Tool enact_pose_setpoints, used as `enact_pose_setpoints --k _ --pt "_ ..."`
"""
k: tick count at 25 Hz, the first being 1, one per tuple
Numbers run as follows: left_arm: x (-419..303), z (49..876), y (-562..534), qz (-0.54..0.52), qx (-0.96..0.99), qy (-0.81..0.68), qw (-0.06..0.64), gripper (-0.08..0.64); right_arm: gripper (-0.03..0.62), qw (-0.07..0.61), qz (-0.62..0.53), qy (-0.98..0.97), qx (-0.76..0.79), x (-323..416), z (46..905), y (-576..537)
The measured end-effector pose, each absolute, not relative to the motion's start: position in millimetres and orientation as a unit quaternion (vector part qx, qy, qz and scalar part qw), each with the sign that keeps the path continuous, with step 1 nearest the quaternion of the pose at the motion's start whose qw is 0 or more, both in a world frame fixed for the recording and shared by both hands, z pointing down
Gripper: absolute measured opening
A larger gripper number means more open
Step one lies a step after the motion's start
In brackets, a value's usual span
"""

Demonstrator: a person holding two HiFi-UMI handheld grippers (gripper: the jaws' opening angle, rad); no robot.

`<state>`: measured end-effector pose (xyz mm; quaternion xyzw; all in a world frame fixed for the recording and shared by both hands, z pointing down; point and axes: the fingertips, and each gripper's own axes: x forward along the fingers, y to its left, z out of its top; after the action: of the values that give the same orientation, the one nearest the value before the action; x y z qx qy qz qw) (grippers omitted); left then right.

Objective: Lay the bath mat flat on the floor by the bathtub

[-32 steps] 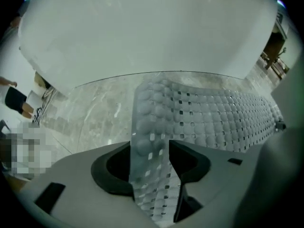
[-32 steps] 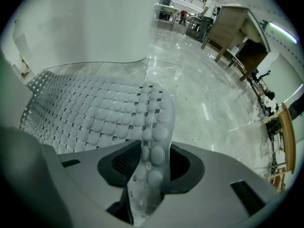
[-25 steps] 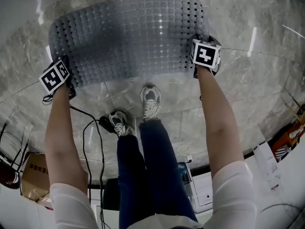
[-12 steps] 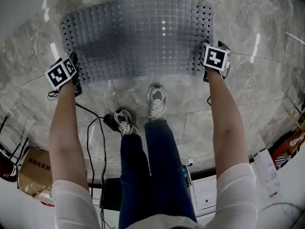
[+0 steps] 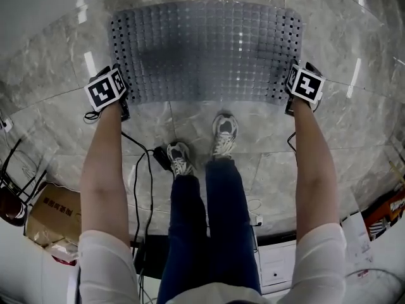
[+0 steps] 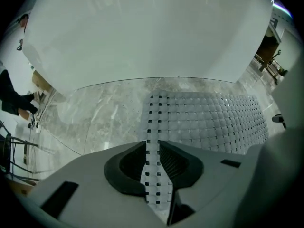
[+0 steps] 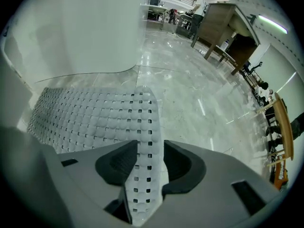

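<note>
- Bath mat (image 5: 205, 49), grey and gridded with rows of small holes, is lying spread on the marble floor (image 5: 190, 122). Its far edge is running alongside the white bathtub (image 6: 152, 37).
- The near corners are being held just off the floor, one in each gripper.
- The left gripper (image 5: 120, 97) is pinching the mat's left corner. In the left gripper view its fingers (image 6: 126, 167) are closing, with a narrow strip of perforated edge squeezed between them.
- The right gripper (image 5: 292, 90) is gripping the right corner. In the right gripper view its fingers (image 7: 116, 167) are closing too, pressing on a wider, curled strip of mat that is filling the gap.
- The person is standing close behind the mat's near edge with both arms reaching forward. The white sneakers (image 5: 224, 132) are staying clear of the mat.
- A black cable (image 5: 136, 182) is trailing across the floor by the left foot.
- A cardboard box (image 5: 54, 214) is sitting off to the left.
</note>
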<state>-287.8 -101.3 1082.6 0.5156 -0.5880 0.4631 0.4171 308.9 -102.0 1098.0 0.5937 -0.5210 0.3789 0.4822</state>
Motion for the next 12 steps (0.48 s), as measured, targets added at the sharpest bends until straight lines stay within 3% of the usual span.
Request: enact_pose_setpoints --k 2,4,12 --pt "-284.6 1075.4 -103.5 0.466 0.522 -0.582 0.414 0.084 0.104 0.484 0.379 -0.523 0.591 302.9 1090.2 -103.2" --pt "-283.5 1068.1 -104.8 0.464 0.527 -0.577 0.418 0.064 0.065 0.484 0.382 -0.529 0.583 290.8 1082.1 -105.1" --pt "-258.3 1030.4 -106.6 0.423 0.539 -0.571 0.452 0.048 0.035 0.461 0.410 -0.541 0.571 264.7 1043.9 -107.6"
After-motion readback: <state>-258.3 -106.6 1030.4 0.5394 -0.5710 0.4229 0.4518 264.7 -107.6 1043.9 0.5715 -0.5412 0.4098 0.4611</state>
